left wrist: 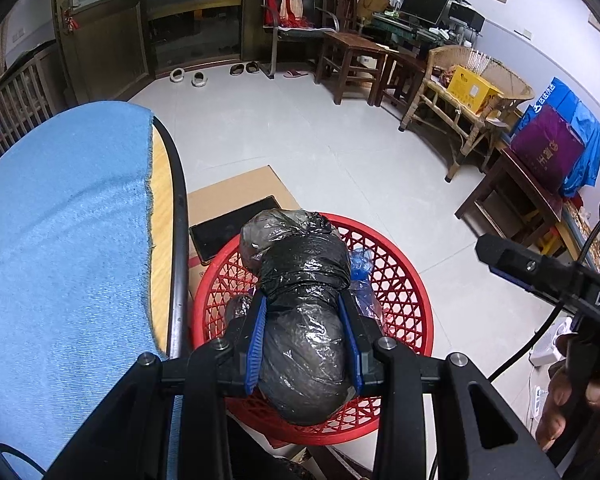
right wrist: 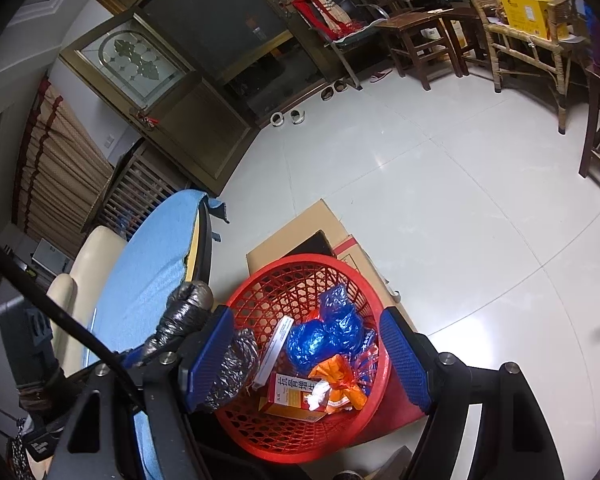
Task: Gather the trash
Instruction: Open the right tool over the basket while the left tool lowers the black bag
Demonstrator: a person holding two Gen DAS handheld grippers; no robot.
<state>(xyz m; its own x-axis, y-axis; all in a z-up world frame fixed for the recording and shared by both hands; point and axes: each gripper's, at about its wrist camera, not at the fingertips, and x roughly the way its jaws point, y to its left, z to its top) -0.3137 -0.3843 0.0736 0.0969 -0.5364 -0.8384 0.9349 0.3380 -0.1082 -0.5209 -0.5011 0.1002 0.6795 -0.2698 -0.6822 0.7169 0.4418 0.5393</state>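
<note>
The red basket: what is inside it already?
In the red basket lie a blue bag, an orange wrapper, a red box, a white box and a grey bag. Whatever lies beneath them is covered.

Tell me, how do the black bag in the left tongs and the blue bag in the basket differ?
The black bag is squeezed between the left tongs, above the red basket; the blue bag lies loose inside it. The black bag is dull and grey-black; the blue one is bright and glossy. Both are crumpled plastic.
</note>
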